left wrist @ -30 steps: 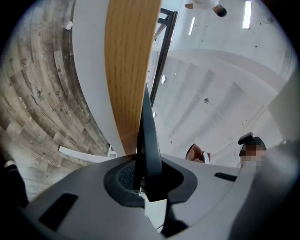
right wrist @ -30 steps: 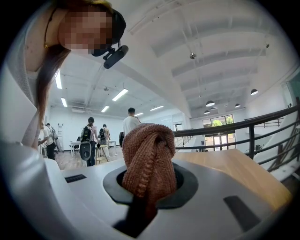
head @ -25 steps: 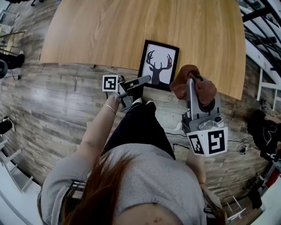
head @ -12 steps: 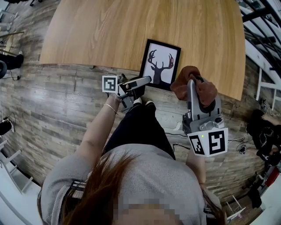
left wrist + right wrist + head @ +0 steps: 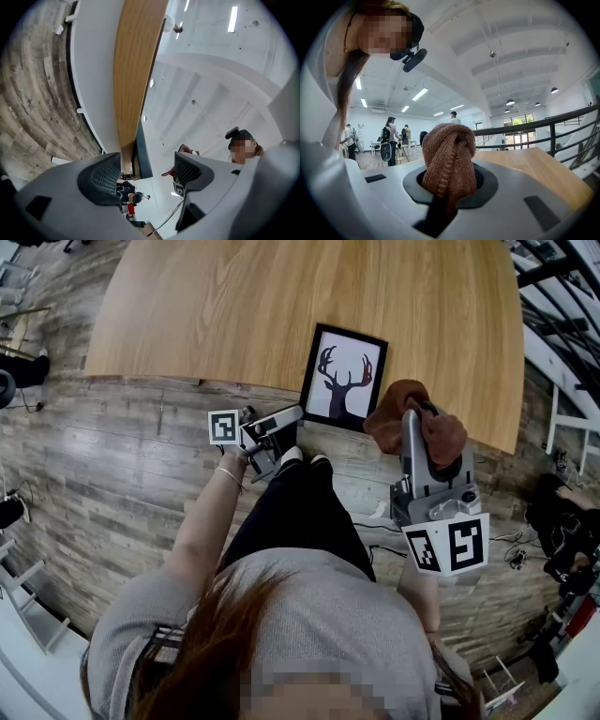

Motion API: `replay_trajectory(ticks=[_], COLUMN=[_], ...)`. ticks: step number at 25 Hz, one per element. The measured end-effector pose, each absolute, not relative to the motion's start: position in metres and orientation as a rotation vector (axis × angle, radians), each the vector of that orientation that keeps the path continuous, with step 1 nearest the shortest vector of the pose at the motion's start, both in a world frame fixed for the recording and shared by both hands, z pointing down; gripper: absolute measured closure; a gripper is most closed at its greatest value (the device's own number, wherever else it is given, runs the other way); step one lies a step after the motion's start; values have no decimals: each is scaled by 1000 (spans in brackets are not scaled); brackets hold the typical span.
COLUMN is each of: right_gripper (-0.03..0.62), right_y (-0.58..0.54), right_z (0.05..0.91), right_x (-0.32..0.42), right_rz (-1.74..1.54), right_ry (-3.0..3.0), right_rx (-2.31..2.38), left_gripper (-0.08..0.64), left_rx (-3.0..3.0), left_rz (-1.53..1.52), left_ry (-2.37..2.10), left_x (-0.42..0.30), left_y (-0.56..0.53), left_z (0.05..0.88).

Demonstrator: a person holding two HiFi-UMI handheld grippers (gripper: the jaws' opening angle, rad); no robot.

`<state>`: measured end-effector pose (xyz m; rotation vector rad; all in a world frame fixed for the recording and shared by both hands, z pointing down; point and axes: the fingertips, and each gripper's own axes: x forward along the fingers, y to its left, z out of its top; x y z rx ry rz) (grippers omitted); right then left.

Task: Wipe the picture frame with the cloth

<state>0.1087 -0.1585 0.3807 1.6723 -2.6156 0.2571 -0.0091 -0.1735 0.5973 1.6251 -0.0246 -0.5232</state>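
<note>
Right gripper point(image 5: 413, 430), clenched on cloth point(image 5: 441, 439), sits just right of frame point(image 5: 344, 374); left gripper point(image 5: 284, 435) at frame's near-left corner, jaws just opened, empty

Long reddish-brown hair point(image 5: 211, 643) falls over a grey short-sleeved top point(image 5: 328, 615); beyond the top, black trousers point(image 5: 295, 512), white-toed shoes point(image 5: 292, 457), a thin bracelet point(image 5: 228, 474).

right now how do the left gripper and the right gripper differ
The left gripper has its jaws apart, just been opening, and grips nothing; the right gripper is shut on the cloth. The left gripper sits by the picture frame's near left corner; the right gripper by its right side. Both carry a marker cube.
</note>
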Motion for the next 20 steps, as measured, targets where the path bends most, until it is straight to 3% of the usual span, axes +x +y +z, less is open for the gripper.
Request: replay_trajectory(ticks=[9,20], right_gripper=[518,518], right_y=[-150,-110], right_z=[364,335], right_x=[106,104], right_rz=[211,118], right_ry=[-2627,-2683], right_rx=[1740,1799], left_gripper=[221,227], left_rx=[1759,2168], left_rz=[-493,-414], left_ry=[-27,-45], left_x=[-59,-53], left_y=[-147,-125], left_z=[565,454])
